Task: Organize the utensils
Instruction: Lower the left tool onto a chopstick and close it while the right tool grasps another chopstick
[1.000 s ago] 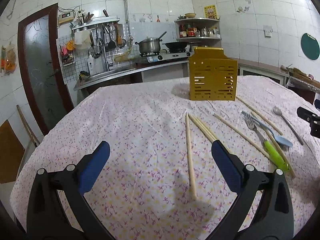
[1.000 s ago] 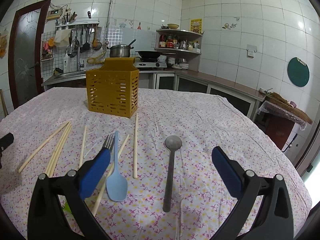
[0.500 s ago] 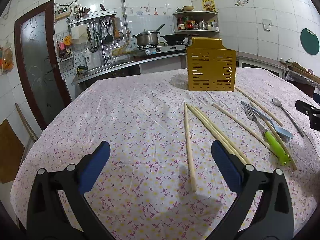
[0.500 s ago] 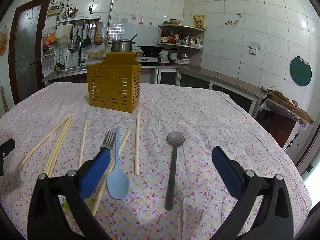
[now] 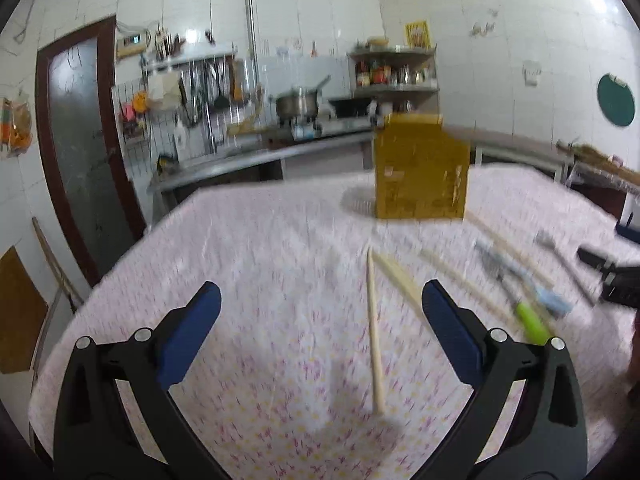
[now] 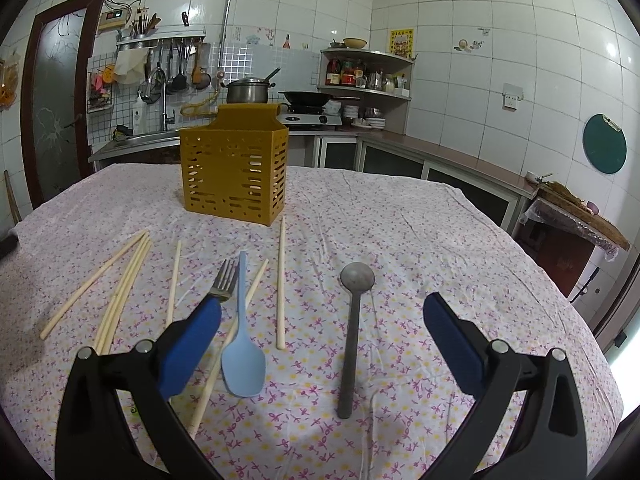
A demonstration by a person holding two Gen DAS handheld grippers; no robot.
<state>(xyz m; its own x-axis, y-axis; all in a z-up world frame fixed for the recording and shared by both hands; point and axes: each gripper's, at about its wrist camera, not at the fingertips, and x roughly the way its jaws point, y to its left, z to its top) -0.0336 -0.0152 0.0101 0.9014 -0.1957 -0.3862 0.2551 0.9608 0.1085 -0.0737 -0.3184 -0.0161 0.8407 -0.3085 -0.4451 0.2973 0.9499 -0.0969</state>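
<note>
Left view: left hand-held gripper [image 5: 316,320] wide open, empty, now motion-blurred, seemingly nearing lone chopstick [image 5: 374,332] on surface [image 5: 260,240]; pick likely next
Right view: right hand-held gripper [image 6: 320,336] unchanged, open, empty above metal spoon [image 6: 352,328]; holder [image 6: 234,176] unfilled

Left wrist view motion-blurred; fork [image 6: 225,280] handle hidden behind right hand-held gripper [image 6: 322,334] finger.

The utensil holder [image 6: 234,176] stands upright toward the far side of the surface [image 6: 420,232]. Nearer, in a row from left to right, lie a bundle of chopsticks [image 6: 120,288], a fork [image 6: 224,280], a spatula [image 6: 242,332], a single chopstick [image 6: 281,280] and a ladle [image 6: 352,320], all lying flat and pointing toward the holder.
</note>
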